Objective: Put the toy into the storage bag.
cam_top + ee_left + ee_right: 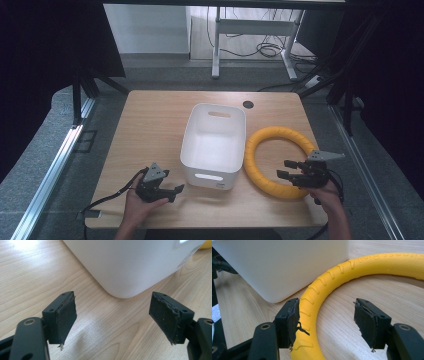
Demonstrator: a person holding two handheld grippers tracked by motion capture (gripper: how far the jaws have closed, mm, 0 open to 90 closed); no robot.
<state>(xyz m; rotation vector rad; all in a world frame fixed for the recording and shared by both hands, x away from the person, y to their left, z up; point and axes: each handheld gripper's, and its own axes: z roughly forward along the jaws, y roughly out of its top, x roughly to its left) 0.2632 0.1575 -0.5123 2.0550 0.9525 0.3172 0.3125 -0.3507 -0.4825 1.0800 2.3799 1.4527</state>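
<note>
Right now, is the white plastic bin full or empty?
Empty. The high view shows the white plastic bin's bare floor; the yellow foam ring lies on the table beside it.

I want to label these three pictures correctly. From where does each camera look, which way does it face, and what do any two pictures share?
High view: above the person's side, facing forward and down on the wooden table; both forearms show.
Left gripper view: on the left tool, facing the white plastic bin; its open black jaws show.
Right gripper view: on the right tool, facing the yellow foam ring, which lies between its open jaws.
All three share the bin; the ring too.
</note>
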